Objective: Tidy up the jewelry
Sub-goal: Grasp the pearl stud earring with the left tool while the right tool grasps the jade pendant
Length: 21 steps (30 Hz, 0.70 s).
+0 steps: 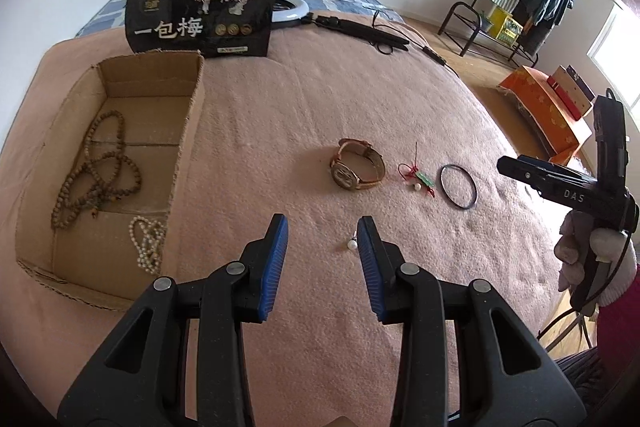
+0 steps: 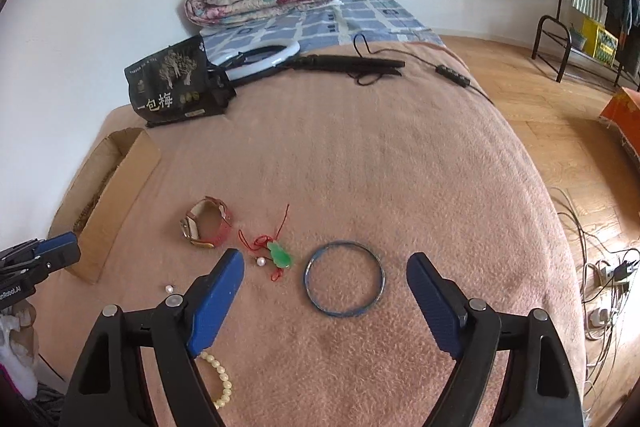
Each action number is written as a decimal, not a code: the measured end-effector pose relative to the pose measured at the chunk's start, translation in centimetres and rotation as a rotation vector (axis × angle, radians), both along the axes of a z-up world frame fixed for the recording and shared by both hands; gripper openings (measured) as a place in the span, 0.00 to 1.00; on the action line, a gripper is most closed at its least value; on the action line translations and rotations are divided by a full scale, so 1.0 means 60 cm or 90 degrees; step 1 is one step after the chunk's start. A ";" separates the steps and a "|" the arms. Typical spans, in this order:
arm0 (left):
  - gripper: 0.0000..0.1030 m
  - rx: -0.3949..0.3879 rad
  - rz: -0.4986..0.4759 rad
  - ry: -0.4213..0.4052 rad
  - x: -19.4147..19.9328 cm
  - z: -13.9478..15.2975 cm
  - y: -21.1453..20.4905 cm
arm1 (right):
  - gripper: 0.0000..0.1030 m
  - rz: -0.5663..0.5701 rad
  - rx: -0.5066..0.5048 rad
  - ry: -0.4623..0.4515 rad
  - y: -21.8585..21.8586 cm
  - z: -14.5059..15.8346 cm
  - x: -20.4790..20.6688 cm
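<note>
1. Sorting jewelry off a pink blanket (image 1: 304,115) on the bed, and the cardboard box (image 1: 188,131) on the left is clearly the drop-off spot: a brown bead necklace (image 1: 96,171) and a pearl strand (image 1: 149,245) are already lying in it.
2. Left gripper (image 1: 322,243) is angled down at the blanket with its jaws partly apart and nothing between them. A single pearl earring (image 1: 352,244) sits just beside the inside of its right finger, so my guess is that's the next pick.
3. Right gripper (image 2: 325,281) has its jaws wide and empty, and the blue bangle (image 2: 344,279) lies flat on the blanket right between the two fingers. Wide makes sense here, since a ring that size needs a big opening.
4. Still out on the blanket: a wristwatch (image 2: 206,223) with a reddish strap, a green jade pendant (image 2: 280,254) on red cord, a loose pearl (image 2: 261,261) next to it, and a pearl bracelet (image 2: 220,377) partly hidden under the right gripper's left finger.
5. Everything is spread out well apart from the box, probably so each piece can be grabbed alone.
6. Tiny pearls on fuzzy fabric look fiddly to pinch, honestly.
</note>
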<state>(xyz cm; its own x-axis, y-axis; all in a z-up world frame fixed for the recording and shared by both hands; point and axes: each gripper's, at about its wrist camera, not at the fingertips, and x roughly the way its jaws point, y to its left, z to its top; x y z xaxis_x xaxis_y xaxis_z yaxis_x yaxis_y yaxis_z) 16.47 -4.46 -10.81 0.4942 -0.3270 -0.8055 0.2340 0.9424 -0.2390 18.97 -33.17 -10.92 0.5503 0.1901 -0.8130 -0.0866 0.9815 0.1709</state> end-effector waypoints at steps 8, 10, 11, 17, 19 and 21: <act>0.35 -0.027 -0.030 0.067 0.014 -0.057 -0.037 | 0.70 0.061 0.049 0.062 0.036 -0.043 0.041; 0.34 -0.023 -0.039 0.075 0.016 -0.068 -0.046 | 0.65 0.075 0.046 0.078 0.051 -0.056 0.052; 0.32 -0.022 -0.044 0.077 0.017 -0.072 -0.050 | 0.61 0.082 0.042 0.087 0.058 -0.064 0.058; 0.27 0.005 -0.065 0.093 0.027 -0.104 -0.074 | 0.50 0.101 0.033 0.128 0.075 -0.102 0.084; 0.25 0.014 -0.070 0.096 0.031 -0.113 -0.080 | 0.49 0.102 0.036 0.137 0.076 -0.108 0.090; 0.23 0.024 -0.073 0.096 0.035 -0.119 -0.085 | 0.49 0.110 0.030 0.141 0.081 -0.113 0.095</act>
<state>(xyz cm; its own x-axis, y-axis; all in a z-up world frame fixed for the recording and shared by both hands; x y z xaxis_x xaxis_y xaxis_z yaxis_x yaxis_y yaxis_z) 18.57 -9.58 -17.94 0.3285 -0.3421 -0.8804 0.3049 0.9206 -0.2439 24.64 -28.31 -17.68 0.3171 0.3063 -0.8975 -0.2067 0.9460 0.2498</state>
